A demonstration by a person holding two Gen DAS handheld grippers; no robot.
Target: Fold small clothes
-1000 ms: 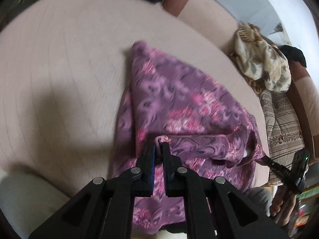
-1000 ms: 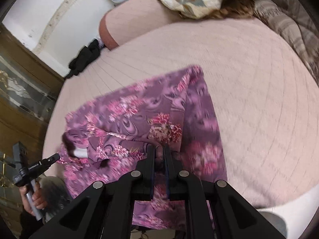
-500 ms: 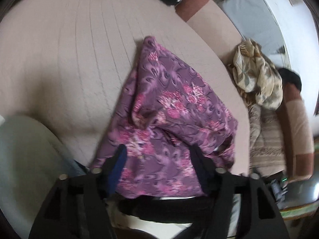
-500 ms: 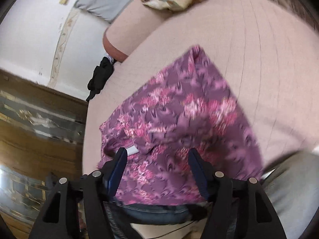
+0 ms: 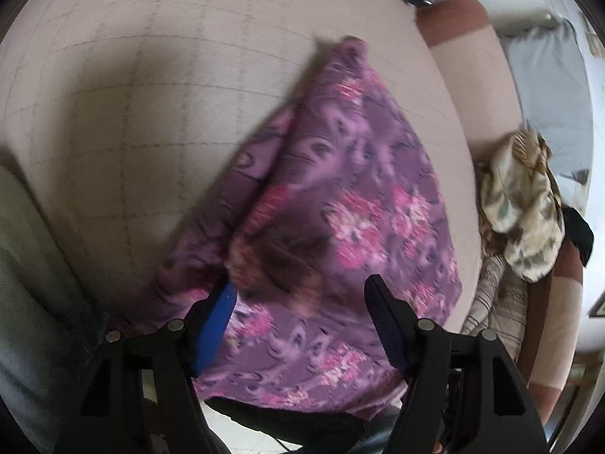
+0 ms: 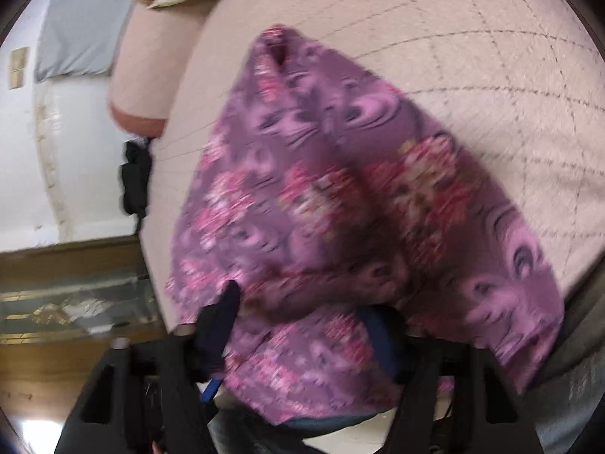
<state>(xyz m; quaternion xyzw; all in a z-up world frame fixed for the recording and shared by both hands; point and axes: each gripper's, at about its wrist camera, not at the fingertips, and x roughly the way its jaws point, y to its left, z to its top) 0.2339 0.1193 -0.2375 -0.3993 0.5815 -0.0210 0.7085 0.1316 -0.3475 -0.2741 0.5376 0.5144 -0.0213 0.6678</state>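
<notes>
A purple floral garment lies doubled over on the pink quilted bed cover, its near edge hanging off the front. My left gripper hovers open just over that near edge, and neither finger grips the cloth. In the right wrist view the same garment fills the middle, blurred. My right gripper is open with its jaws closing. Cloth lies between them and drapes over the right finger, hiding it. The left finger is bare.
A beige leafy cloth heap and a striped cushion sit at the right end of the bed, beside a grey pillow. A black item hangs at the far edge. A person's grey-clad leg is at the left.
Both grippers were shut on the garment's near edge a second ago. They have since let go and opened wide, rolled and sunk, and the garment has dropped flat onto the bed.
</notes>
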